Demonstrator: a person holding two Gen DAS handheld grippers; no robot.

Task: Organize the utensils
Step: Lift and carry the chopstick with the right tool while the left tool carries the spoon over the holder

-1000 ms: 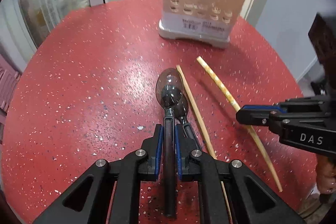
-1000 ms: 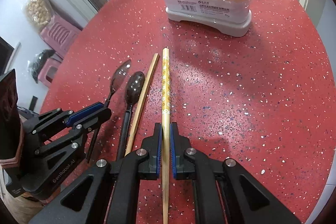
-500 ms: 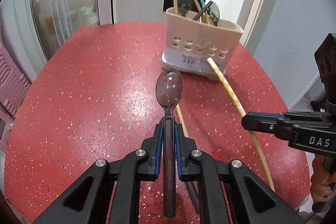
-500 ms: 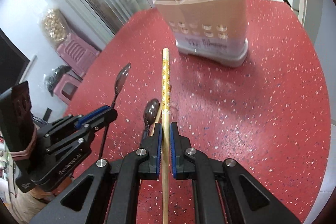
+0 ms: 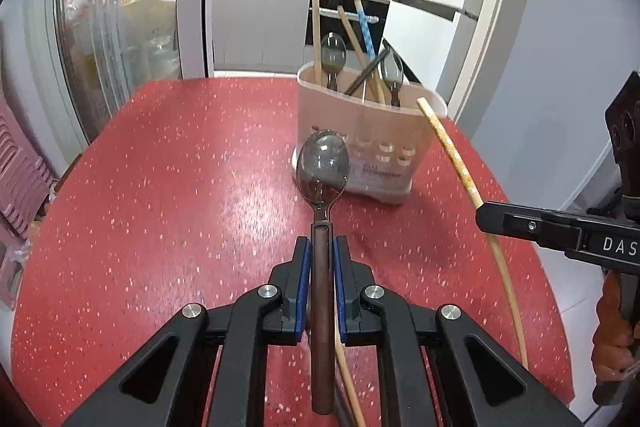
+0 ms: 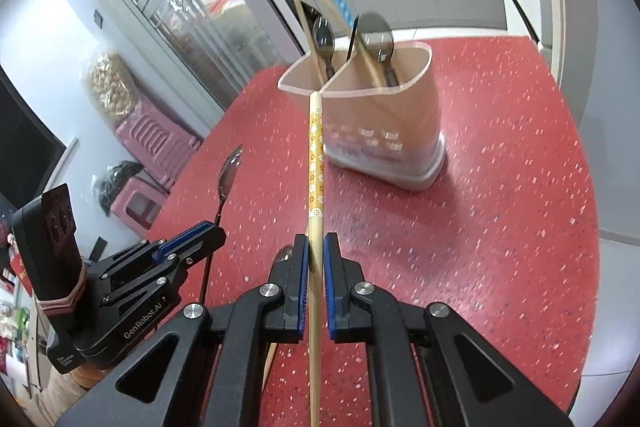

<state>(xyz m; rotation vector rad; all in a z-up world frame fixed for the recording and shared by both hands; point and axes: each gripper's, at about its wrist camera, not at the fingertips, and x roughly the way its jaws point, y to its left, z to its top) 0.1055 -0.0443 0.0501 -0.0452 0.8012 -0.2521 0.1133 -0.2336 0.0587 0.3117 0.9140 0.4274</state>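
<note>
My left gripper [image 5: 321, 247] is shut on the brown handle of a metal spoon [image 5: 323, 167], held in the air with the bowl pointing at the beige utensil holder [image 5: 384, 143]. My right gripper [image 6: 316, 247] is shut on a patterned yellow chopstick [image 6: 315, 155], also lifted, its tip near the holder [image 6: 400, 115]. The holder has two compartments with spoons and chopsticks standing in them. Each gripper shows in the other's view: the right one [image 5: 492, 217], the left one [image 6: 208, 231] with the spoon [image 6: 229, 175].
The round red speckled table [image 5: 180, 187] carries the holder near its far right. A plain wooden chopstick [image 5: 348, 383] and another spoon [image 6: 285, 253] lie on the table under the grippers. Pink stools [image 6: 156, 143] stand off the left edge.
Both grippers have risen from the table with their utensils and moved closer to the holder. The spoon and the patterned chopstick are now clear of the table.
</note>
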